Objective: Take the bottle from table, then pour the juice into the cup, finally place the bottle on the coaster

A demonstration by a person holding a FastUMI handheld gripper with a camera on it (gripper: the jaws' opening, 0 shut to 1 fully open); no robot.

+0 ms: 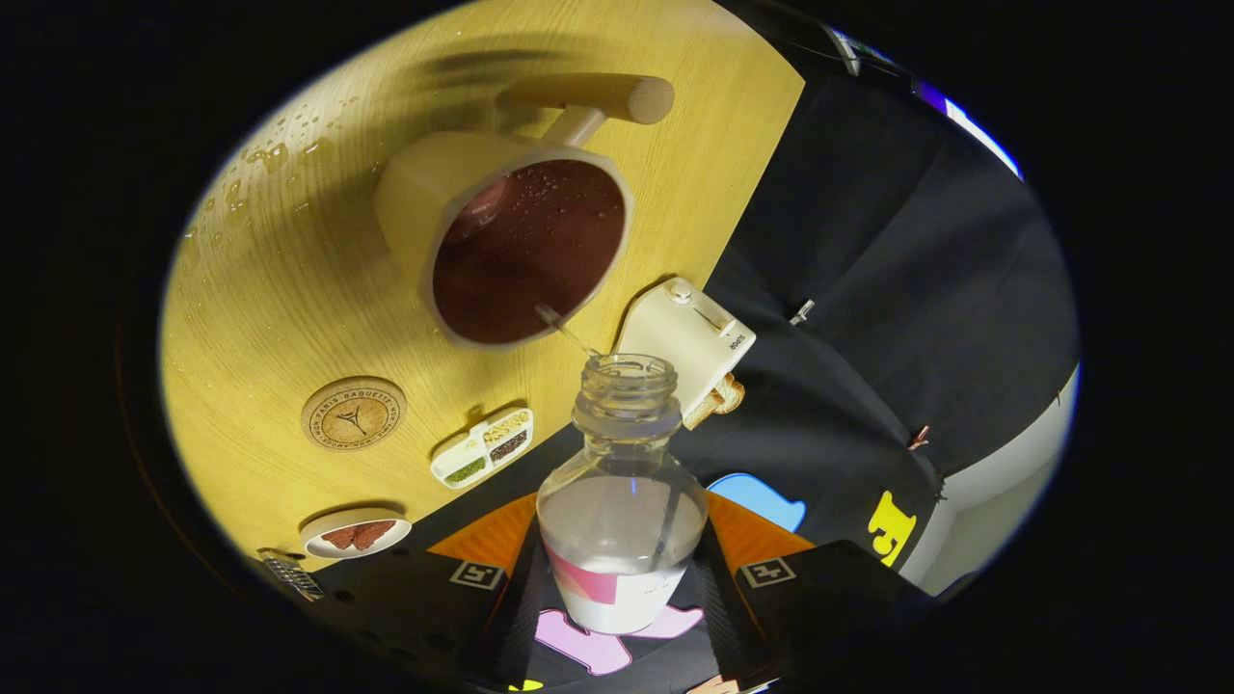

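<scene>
Bottle [622,501] clamped, tilted toward cup [511,241].

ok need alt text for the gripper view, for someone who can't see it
The gripper, its jaws shut on a clear glass bottle, tips it so a thin stream runs from the mouth into a cream cup with a wooden handle on the yellow wooden table. Beside the cup lie a round wooden coaster, a divided white snack tray and a cream toaster.

Wooden table [289,289] carries cup [453,212], coaster [353,413], toaster [689,342], divided dish [482,448].
</scene>
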